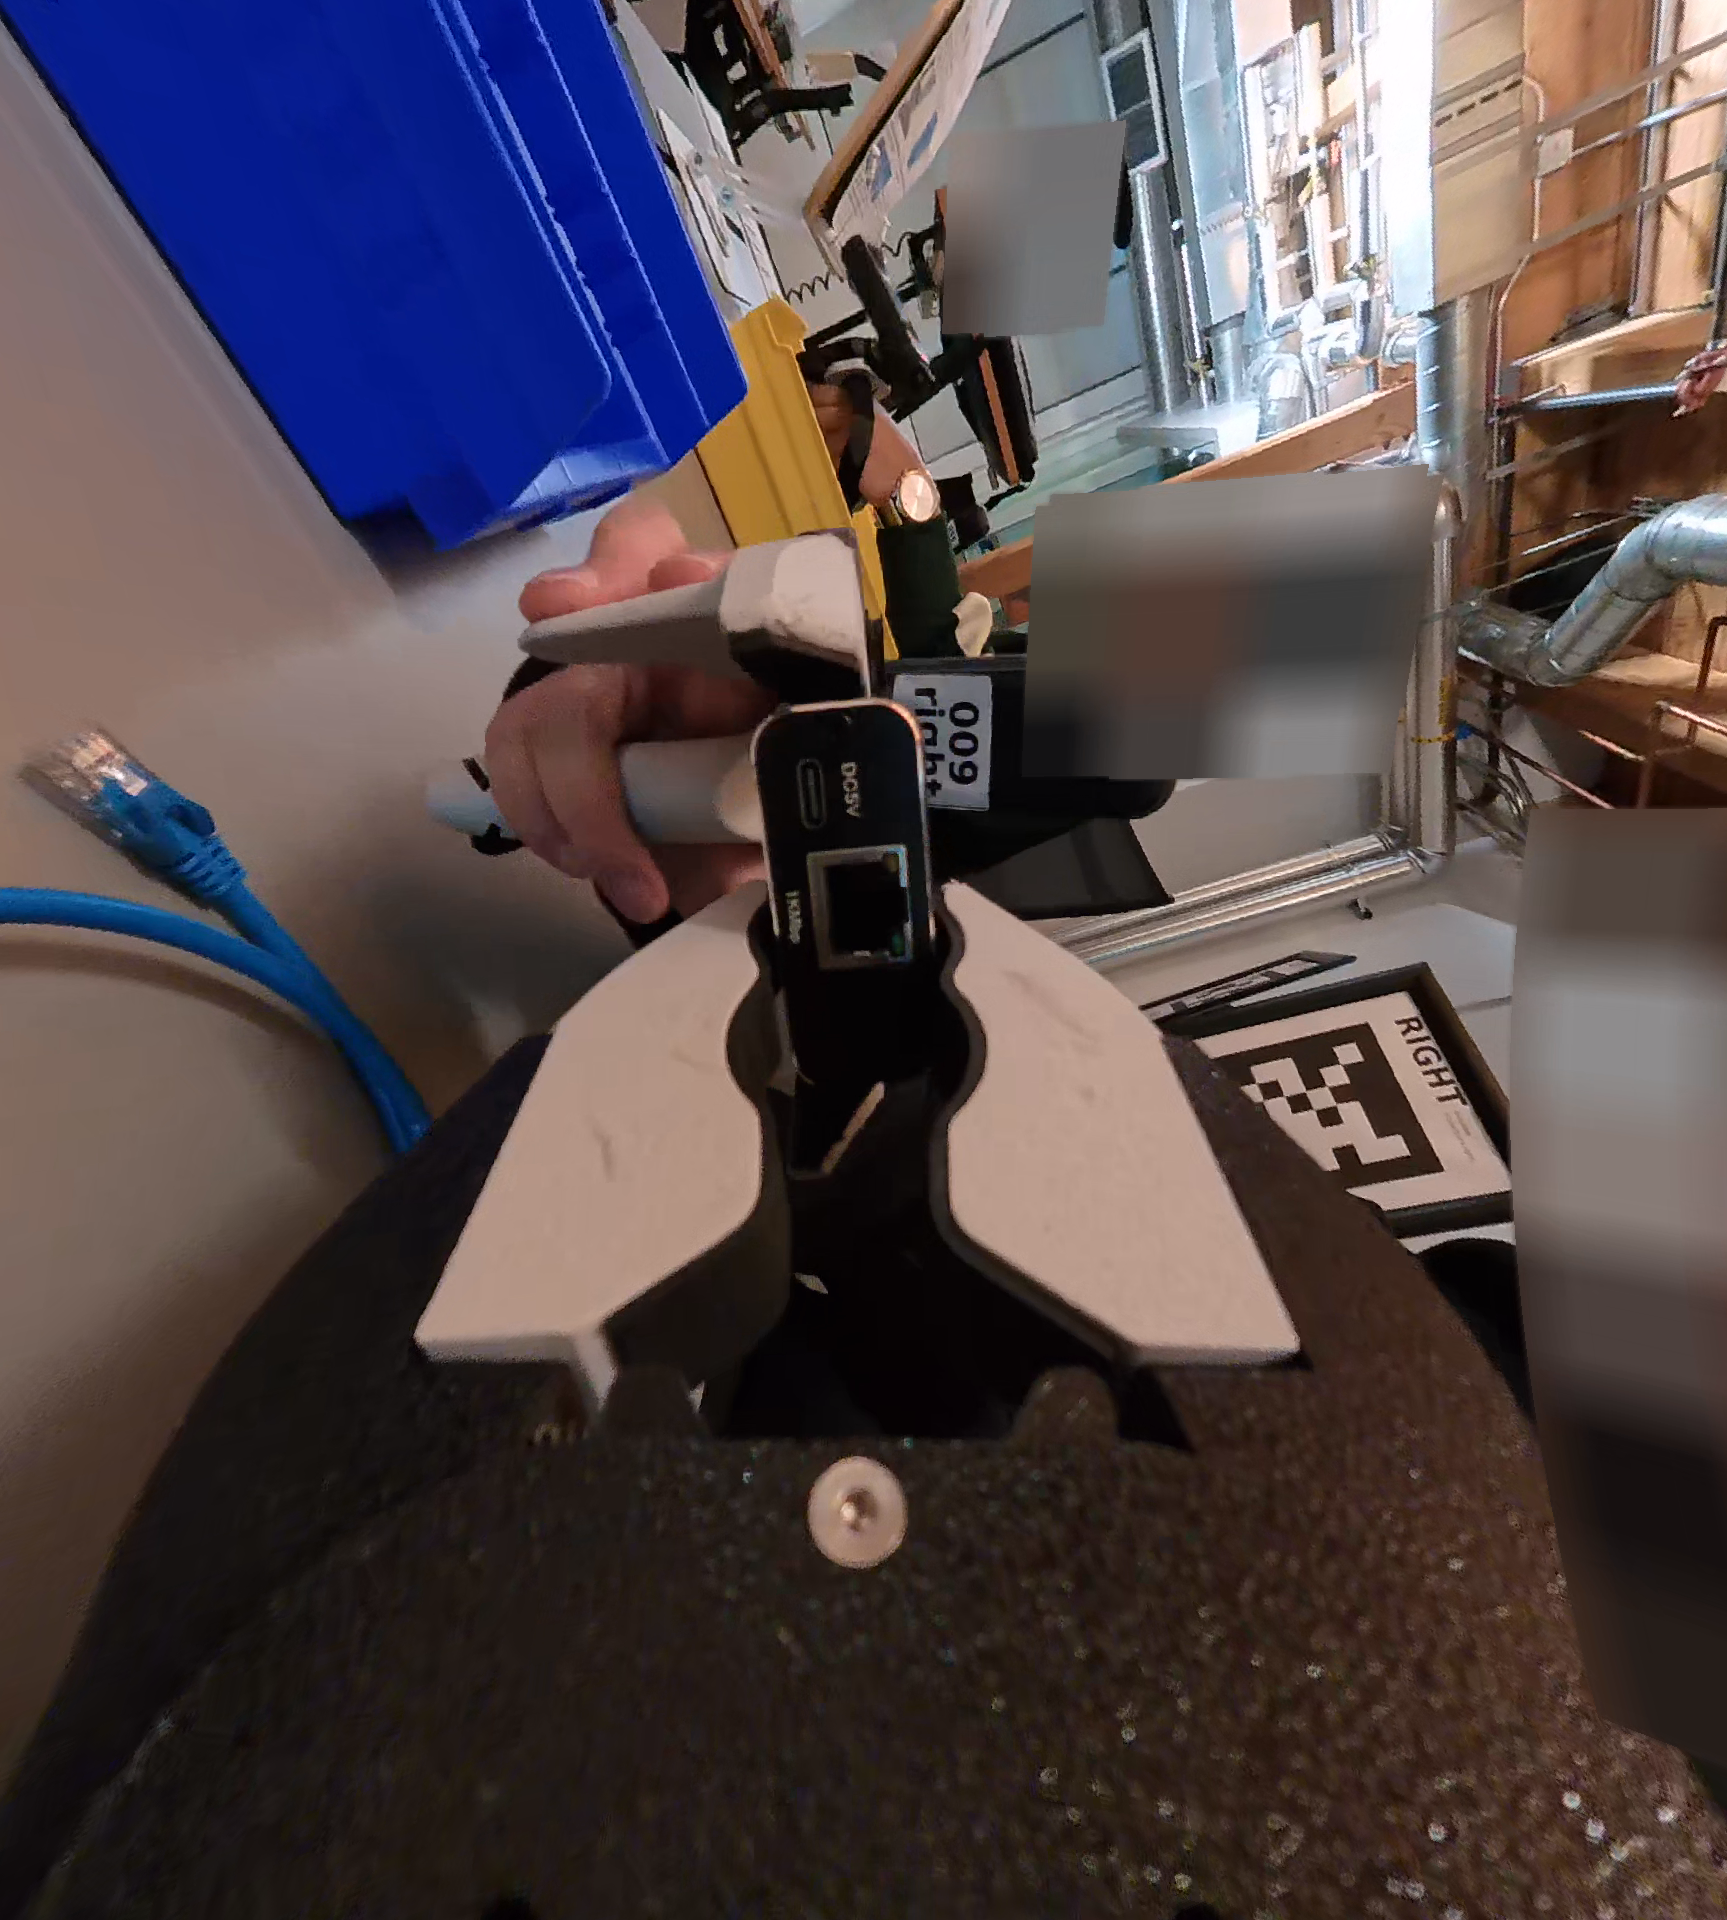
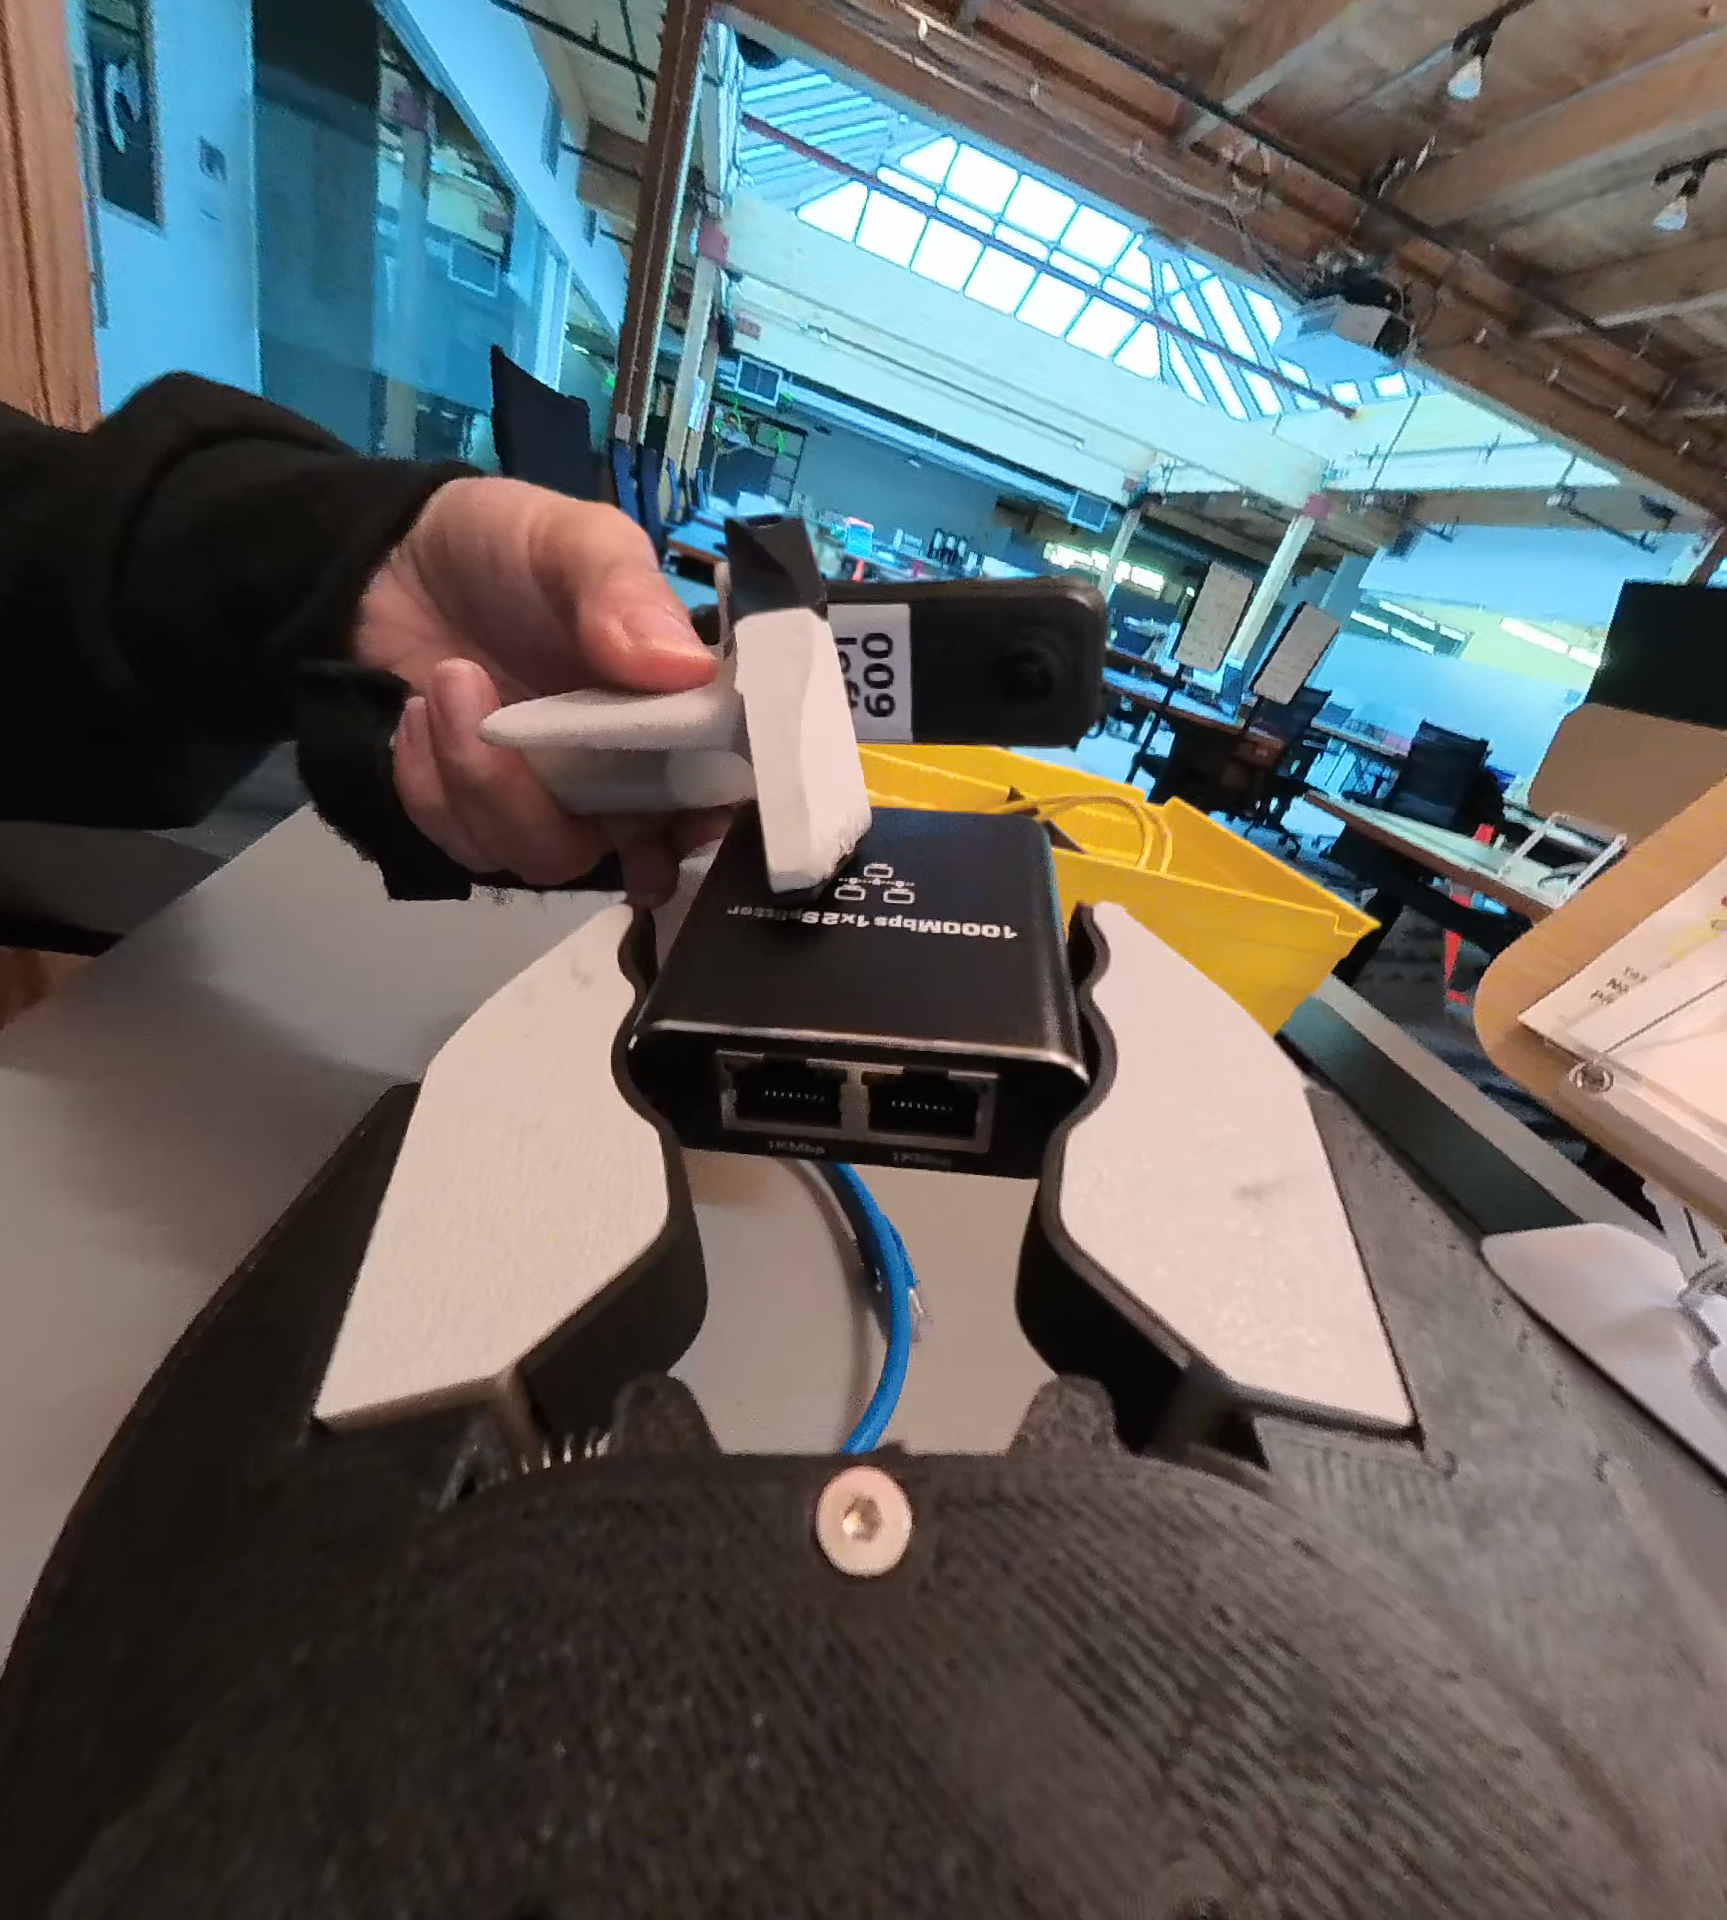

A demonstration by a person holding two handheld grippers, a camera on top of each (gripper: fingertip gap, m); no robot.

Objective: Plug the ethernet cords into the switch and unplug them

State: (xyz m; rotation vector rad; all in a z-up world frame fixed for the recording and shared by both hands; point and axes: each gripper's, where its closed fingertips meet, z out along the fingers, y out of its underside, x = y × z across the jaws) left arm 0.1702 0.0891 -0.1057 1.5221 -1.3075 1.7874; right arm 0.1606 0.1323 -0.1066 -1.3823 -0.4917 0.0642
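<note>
- Switch [image 2: 859, 997], black with white lettering on top, is pinched by both your tongs, lifted off the surface [image 2: 215, 987].
- Left tongs [image 1: 854, 925] clamp its single-port end.
- Right tongs [image 2: 859, 1039] clamp its two-port end.
- Blue ethernet cord [image 1: 163, 914] lies unplugged below.

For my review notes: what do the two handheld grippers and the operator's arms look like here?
Both grippers have pale grey, curved, wing-shaped fingers on a black textured body with a silver screw. Each carries a black camera block bearing a white sticker. The left gripper looks the same. The left arm wears a black sleeve.
</note>
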